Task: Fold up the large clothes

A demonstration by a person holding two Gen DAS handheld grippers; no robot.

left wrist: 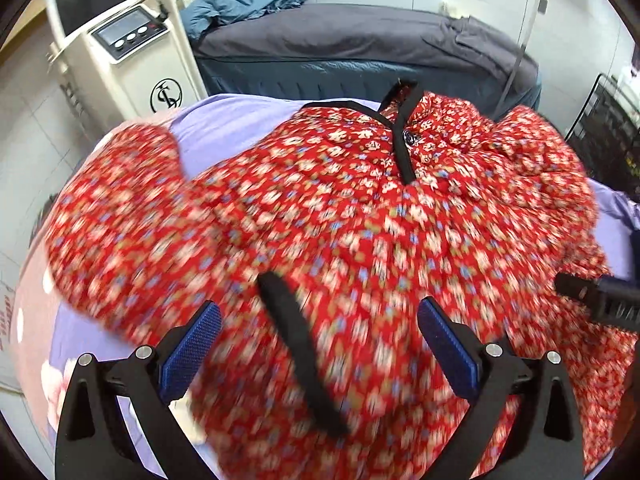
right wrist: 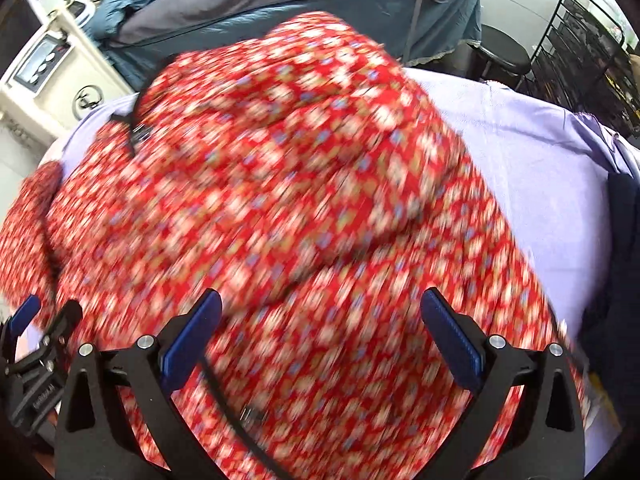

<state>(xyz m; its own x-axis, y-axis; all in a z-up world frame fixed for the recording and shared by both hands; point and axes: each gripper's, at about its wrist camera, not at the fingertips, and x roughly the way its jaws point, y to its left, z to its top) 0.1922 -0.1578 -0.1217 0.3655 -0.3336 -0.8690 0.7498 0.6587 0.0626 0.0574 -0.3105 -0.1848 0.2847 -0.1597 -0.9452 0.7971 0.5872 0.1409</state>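
Showing an early stage of folding: a red floral garment (left wrist: 320, 216) is seen spread, still rumpled, over a lilac-covered table (right wrist: 520, 152), directly ahead of and beneath both tongs. The left gripper (left wrist: 320, 344) is held released, its blue pads (left wrist: 192, 352) wide apart above the cloth, with a black trim band (left wrist: 300, 360) lying between them; nothing is grasped. The right gripper (right wrist: 320, 340) is likewise spread and empty over the hem region, and its tip is glimpsed at the right edge of the left view. The buttoned black neckline (left wrist: 404, 136) lies at the far end from the tongs. Heavy blur is noted in both views, so contact with the fabric cannot be determined. The step is judged to be positioning before a grasp; the next move would call for both tongs to be closed on a near edge. A black wire rack (right wrist: 580, 40) stands far right; its contents are too small to identify.
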